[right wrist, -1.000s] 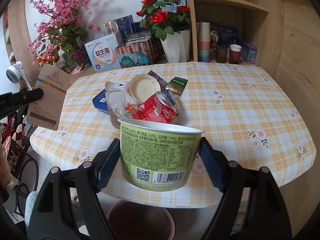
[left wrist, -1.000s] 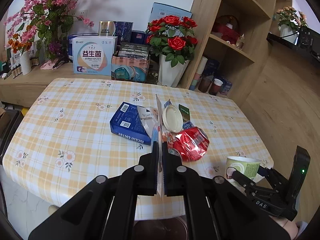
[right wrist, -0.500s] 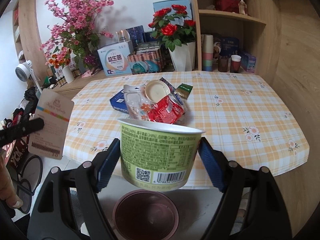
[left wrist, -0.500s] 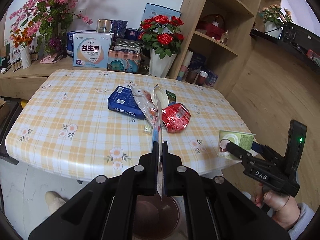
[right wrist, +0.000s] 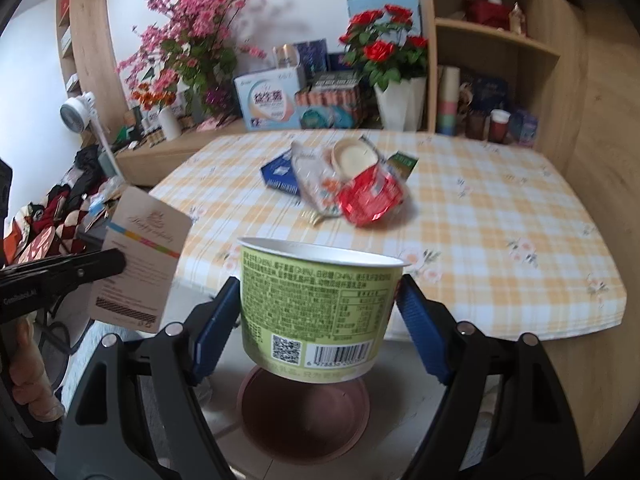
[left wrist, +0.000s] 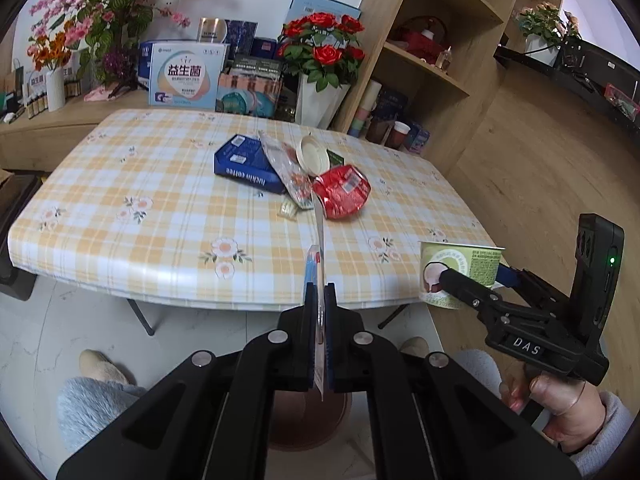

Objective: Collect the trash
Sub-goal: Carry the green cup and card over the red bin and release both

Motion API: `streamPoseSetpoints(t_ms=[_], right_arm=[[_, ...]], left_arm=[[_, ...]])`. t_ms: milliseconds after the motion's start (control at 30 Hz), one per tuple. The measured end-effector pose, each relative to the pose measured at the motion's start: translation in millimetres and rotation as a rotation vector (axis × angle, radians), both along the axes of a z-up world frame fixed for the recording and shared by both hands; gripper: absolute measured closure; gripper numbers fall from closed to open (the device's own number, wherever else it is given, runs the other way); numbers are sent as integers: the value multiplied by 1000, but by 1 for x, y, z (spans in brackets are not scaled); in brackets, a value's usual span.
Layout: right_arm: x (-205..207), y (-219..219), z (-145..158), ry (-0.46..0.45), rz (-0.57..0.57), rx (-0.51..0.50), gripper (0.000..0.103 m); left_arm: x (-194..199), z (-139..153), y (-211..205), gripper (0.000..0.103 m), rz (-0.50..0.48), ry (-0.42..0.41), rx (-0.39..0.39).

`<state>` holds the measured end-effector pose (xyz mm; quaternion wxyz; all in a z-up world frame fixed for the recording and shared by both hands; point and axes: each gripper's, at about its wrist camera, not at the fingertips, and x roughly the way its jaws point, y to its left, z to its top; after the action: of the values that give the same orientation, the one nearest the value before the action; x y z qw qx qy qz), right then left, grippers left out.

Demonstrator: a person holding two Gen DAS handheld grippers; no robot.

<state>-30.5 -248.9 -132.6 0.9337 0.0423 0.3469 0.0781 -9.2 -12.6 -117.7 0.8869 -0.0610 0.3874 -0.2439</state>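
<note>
Green printed paper wraps the round tapered tub (right wrist: pixel 316 304) that the right gripper (right wrist: pixel 316 312) holds, its blue ribbed pads (right wrist: pixel 212 322) pressed against both sides of the tub wall. The tub hangs upright off the table edge, directly above the round reddish-brown plastic bin (right wrist: pixel 304 412) on the pale tiled floor. The left gripper (left wrist: pixel 320 312) has its jaws pinched flat on a thin stiff beige card (right wrist: pixel 140 264) with a coloured stripe and a barcode; seen edge-on from the left wrist it is a mere sliver (left wrist: pixel 319 240), also above the bin (left wrist: pixel 308 420).

The step in hand looks like the drop: both pieces have been carried clear of the table and hover over the bin. The next move probably calls for spreading the right jaws so the tub falls straight through the bin mouth, then releasing the card; being light and flat, the card may flutter sideways, so lowering it first would help.

More trash waits on the yellow-checked, glossy tablecloth (left wrist: pixel 160 208): a crushed red metal can (left wrist: pixel 342 192), a flat blue cardboard coffee box (left wrist: pixel 248 164), a crinkled clear plastic wrapper (left wrist: pixel 288 168), a round cream plastic lid (left wrist: pixel 314 154) and a small green sachet (left wrist: pixel 335 157), heaped together mid-table.
</note>
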Motion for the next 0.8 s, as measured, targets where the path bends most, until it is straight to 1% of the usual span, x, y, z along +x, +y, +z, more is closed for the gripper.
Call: streamPoseSetpoints(t_ms=[133, 267, 500, 533, 567, 600, 733, 800], right_arm=[[1, 8, -25, 71, 32, 15, 25], [7, 17, -48, 147, 58, 42, 25], [14, 30, -66, 221, 94, 53, 23], [13, 30, -66, 226, 98, 63, 22], [14, 30, -66, 227, 98, 68, 15], [13, 29, -64, 216, 90, 71, 10], [14, 23, -53, 179, 65, 58, 8], [15, 18, -44, 140, 36, 42, 6]], left_arm=[[0, -18, 2, 99, -3, 44, 4], [6, -32, 7, 99, 16, 84, 3], [10, -38, 13, 99, 40, 99, 1], [11, -39, 14, 99, 41, 102, 0], [11, -40, 16, 99, 44, 107, -2], [12, -40, 16, 99, 46, 110, -3], [12, -40, 17, 99, 45, 110, -5], [11, -40, 16, 99, 37, 108, -5]])
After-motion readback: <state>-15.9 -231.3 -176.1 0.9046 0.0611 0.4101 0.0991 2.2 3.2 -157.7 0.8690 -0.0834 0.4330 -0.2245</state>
